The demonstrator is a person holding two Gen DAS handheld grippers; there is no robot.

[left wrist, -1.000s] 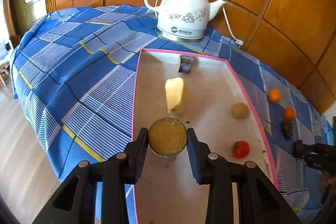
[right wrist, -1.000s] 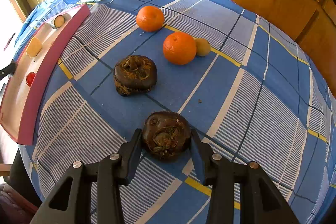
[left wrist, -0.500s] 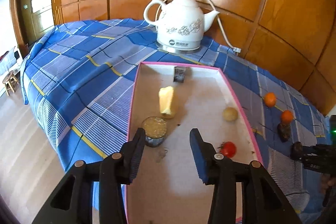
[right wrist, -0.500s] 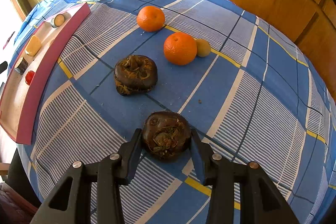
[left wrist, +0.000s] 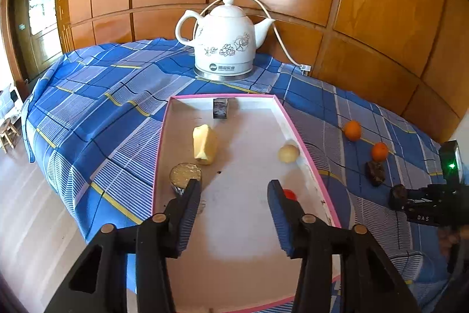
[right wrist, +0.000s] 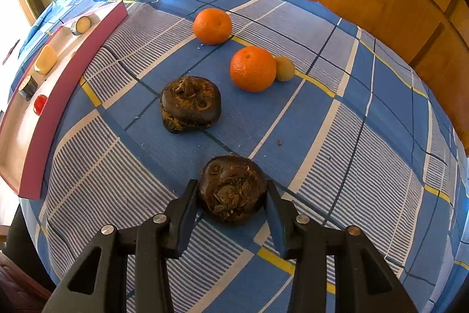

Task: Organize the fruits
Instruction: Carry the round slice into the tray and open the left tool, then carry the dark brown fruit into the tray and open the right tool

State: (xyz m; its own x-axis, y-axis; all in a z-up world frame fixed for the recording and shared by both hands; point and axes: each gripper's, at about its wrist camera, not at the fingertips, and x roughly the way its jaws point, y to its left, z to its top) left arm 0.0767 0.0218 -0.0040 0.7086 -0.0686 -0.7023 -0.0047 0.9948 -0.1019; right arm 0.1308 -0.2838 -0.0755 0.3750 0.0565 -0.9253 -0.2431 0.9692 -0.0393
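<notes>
A: Left gripper (left wrist: 234,192)?
B: Jaws were opening, nothing between them, above the pink-rimmed tray (left wrist: 164,143).
A: Right gripper (right wrist: 231,195)?
B: It clamped the dark brown fruit (right wrist: 231,189) on the cloth, right of that tray; two oranges (right wrist: 252,68) lay beyond.

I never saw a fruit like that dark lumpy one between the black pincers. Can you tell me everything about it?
The dark brown fruit is round and squat, with a glossy, faintly hairy skin. Its top is sunken, filled with dry, papery brown scraps. It sits on the blue checked tablecloth, top facing up, looking whole. The right tool has one black finger at each side of it, closed against the skin. A second fruit of the same kind lies farther back, not touching it.
</notes>
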